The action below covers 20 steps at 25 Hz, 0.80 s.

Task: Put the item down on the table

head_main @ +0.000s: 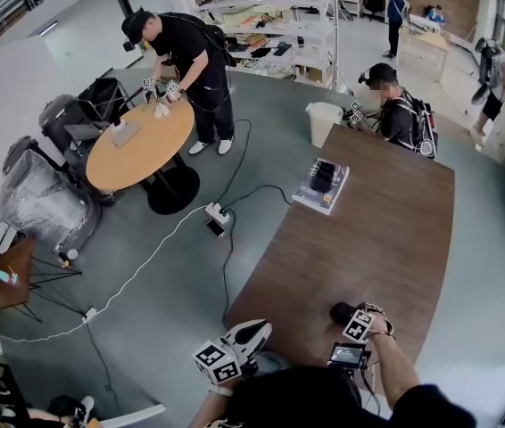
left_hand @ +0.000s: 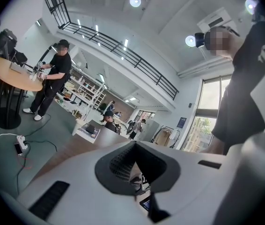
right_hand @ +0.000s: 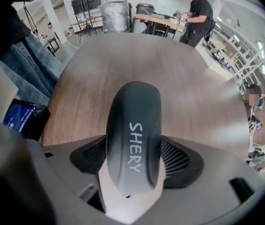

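Clearly the right gripper (right_hand: 132, 177) has its fingers (right_hand: 185, 161) clamped on the dark case (right_hand: 133, 135), down near the wooden surface (right_hand: 137, 62), likely for release; the left gripper (left_hand: 135, 167), closed and empty, hangs aside.

**Matt plastic over satin wood grain**

The case (right_hand: 133, 135) in the right tool (right_hand: 135, 175) has a smooth, matt black skin with pale lettering; whether it is plastic or leatherette cannot be told. That tool's shell is smooth, matt, light-grey plastic, and its pads (right_hand: 183, 161) are dark and finely ribbed. The left tool (left_hand: 135, 165) looks the same: a pale matt shell and dark textured pads (left_hand: 118, 163). The surface (right_hand: 123, 64) shows brown wood grain with a soft satin sheen and glare near its right edge. The floor (head_main: 145, 275) is smooth grey-green and faintly shiny. The round table (head_main: 141, 145) has a light wood-look top. The chairs (head_main: 43, 199) beside it are wrapped in glossy clear film.
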{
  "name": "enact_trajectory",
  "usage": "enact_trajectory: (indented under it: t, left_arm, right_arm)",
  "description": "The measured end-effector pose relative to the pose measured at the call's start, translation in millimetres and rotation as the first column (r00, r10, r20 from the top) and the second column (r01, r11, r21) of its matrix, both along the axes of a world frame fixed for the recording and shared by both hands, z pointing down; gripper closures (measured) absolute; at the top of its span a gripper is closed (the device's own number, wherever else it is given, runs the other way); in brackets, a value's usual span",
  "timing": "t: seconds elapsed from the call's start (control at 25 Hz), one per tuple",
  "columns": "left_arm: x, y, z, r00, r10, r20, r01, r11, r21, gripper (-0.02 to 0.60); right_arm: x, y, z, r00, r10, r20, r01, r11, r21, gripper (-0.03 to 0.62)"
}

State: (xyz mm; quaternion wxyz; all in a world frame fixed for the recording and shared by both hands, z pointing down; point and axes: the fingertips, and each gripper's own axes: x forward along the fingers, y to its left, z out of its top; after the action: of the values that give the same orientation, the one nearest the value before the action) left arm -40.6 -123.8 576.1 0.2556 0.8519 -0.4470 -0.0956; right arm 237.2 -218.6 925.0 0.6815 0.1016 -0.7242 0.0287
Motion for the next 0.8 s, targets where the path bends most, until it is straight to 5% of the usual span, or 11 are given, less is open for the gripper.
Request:
enact_trajectory:
  t: [0.8]
  left_arm:
    - [0.9, -11.2, 2.0, 0.999, 0.033, -0.015, -0.033, 0.999, -0.007, 0.575]
  right_arm:
    - [-0.6, 7.0, 4.9, 0.996, 0.083, 0.040, -0.080, 0.994, -0.073, 0.250]
